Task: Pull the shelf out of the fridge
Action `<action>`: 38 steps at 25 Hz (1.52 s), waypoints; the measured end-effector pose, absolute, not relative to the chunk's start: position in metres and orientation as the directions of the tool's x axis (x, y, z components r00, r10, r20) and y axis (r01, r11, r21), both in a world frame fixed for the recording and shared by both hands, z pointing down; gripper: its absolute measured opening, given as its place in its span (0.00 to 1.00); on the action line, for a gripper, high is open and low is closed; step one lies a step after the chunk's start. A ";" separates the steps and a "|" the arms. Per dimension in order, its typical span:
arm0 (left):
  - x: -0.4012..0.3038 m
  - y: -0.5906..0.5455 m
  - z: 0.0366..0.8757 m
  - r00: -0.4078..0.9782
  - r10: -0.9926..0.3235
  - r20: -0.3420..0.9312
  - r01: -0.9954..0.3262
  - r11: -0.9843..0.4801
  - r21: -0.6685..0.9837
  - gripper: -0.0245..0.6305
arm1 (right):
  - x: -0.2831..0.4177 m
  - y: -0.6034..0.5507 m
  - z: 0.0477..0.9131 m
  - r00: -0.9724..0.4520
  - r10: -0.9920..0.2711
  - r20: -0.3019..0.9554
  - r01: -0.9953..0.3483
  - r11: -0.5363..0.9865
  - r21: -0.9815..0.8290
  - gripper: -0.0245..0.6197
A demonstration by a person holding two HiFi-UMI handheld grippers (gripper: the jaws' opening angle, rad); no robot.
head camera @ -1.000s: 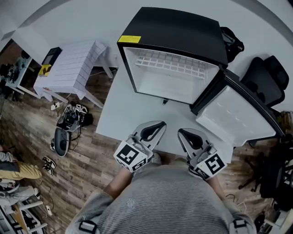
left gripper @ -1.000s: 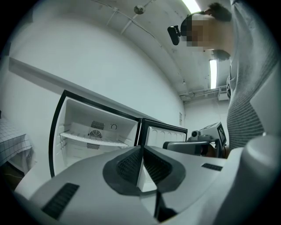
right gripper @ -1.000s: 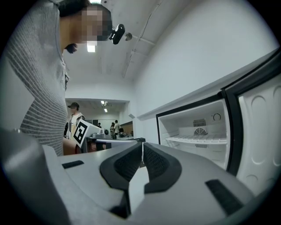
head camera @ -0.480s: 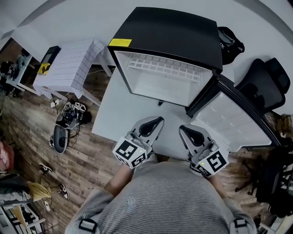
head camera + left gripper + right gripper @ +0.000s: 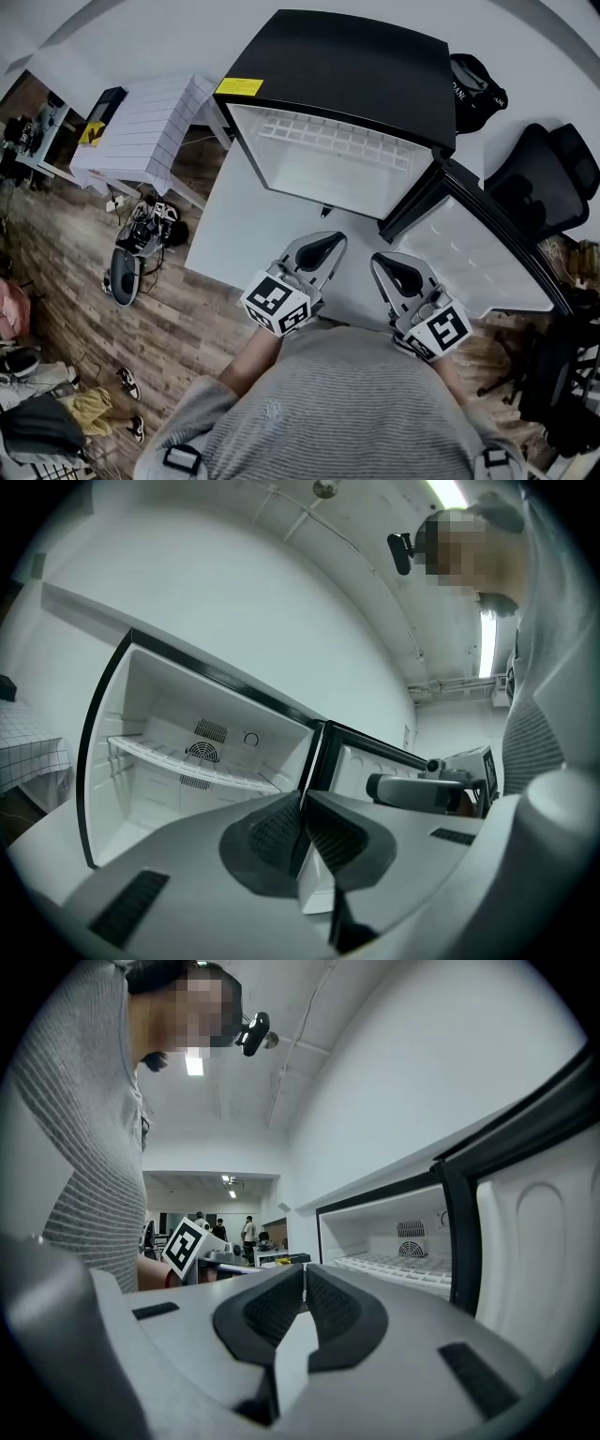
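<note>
Inside open fridge (image 5: pixel 349 67), shelf (image 5: pixel 336 141) spanning both walls.

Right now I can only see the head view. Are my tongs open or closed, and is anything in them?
Observer: The left gripper view shows its tongs pressed together, with nothing between them.
Operator: And the other one?
Observer: The right gripper has its tongs together too, and they are empty. The open fridge shows to their right.
Operator: What's on the fridge's back wall?
Observer: A round vent, right behind the shelf, which sits in place across the inside.
</note>
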State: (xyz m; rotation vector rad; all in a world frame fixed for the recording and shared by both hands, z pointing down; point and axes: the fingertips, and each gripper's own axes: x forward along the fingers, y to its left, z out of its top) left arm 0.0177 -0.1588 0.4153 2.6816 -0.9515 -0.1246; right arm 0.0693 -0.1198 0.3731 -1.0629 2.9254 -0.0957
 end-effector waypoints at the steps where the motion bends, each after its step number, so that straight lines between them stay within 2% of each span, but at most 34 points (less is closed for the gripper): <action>1: 0.018 -0.160 0.415 0.777 -0.629 0.017 -0.604 -0.739 0.297 0.08 | 0.070 -0.121 0.373 -0.767 -0.642 -0.003 -0.640 0.765 -0.068 0.06; 11: 0.012 -0.176 0.417 0.768 -0.640 0.036 -0.619 -0.726 0.301 0.08 | 0.067 -0.132 0.373 -0.766 -0.642 -0.003 -0.641 0.765 -0.065 0.06; 20: 0.017 -0.198 0.417 0.784 -0.621 -0.014 -0.546 -0.699 0.461 0.09 | 0.068 -0.135 0.376 -0.747 -0.664 0.006 -0.663 0.745 -0.071 0.06; 23: 0.014 -0.209 0.419 0.773 -0.632 -0.052 -0.487 -0.645 0.589 0.15 | 0.067 -0.134 0.376 -0.743 -0.670 0.006 -0.668 0.741 -0.069 0.06; 28: 0.002 -0.236 0.425 0.703 -0.701 -0.120 -0.339 -0.478 0.810 0.16 | 0.065 -0.135 0.375 -0.737 -0.676 0.006 -0.675 0.735 -0.069 0.06; 32: 0.001 -0.254 0.431 0.669 -0.728 -0.151 -0.222 -0.390 0.894 0.16 | 0.064 -0.135 0.375 -0.736 -0.677 0.012 -0.677 0.734 -0.059 0.06; 38: 0.016 -0.273 0.436 0.688 -0.694 -0.211 -0.001 -0.291 0.957 0.16 | 0.063 -0.140 0.376 -0.729 -0.684 0.029 -0.684 0.727 -0.054 0.06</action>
